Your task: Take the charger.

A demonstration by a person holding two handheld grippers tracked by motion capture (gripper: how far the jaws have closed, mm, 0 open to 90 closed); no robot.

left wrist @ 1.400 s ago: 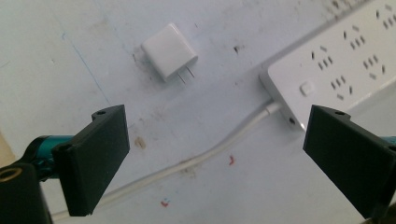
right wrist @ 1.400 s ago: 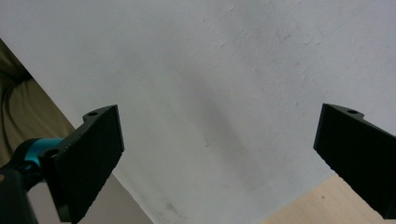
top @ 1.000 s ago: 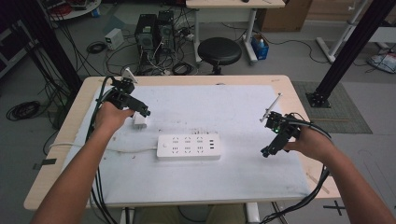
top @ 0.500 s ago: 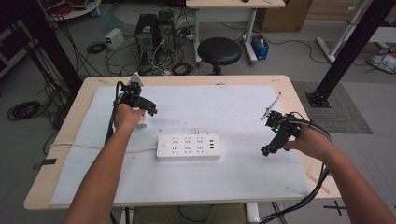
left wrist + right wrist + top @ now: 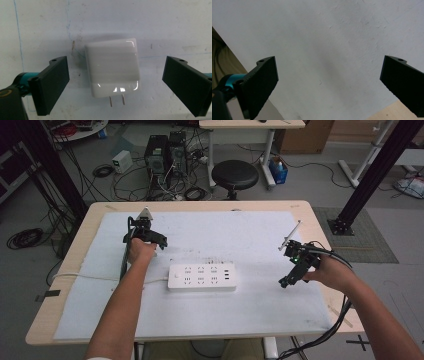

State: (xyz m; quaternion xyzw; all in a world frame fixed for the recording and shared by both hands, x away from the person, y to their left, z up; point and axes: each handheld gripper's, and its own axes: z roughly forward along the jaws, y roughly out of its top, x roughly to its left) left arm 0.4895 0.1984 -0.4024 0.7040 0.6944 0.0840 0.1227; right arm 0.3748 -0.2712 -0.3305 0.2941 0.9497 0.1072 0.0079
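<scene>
On the table point(image 5: 70, 310) are counted one power strip point(image 5: 201, 277), one plug adapter point(image 5: 112, 67), and one white mat point(image 5: 240, 310).

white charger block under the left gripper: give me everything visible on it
The white plug adapter is a glossy, rounded-corner block, plastic by the look, with two flat metal prongs sticking out of its near end in the left gripper view. It lies flat on the white table cover, slightly skewed. The left gripper is open over it, one jaw on each side, with a clear gap to each; nothing but the cover touches it. No cable or markings are visible. In the high view the hand largely hides it.
</scene>
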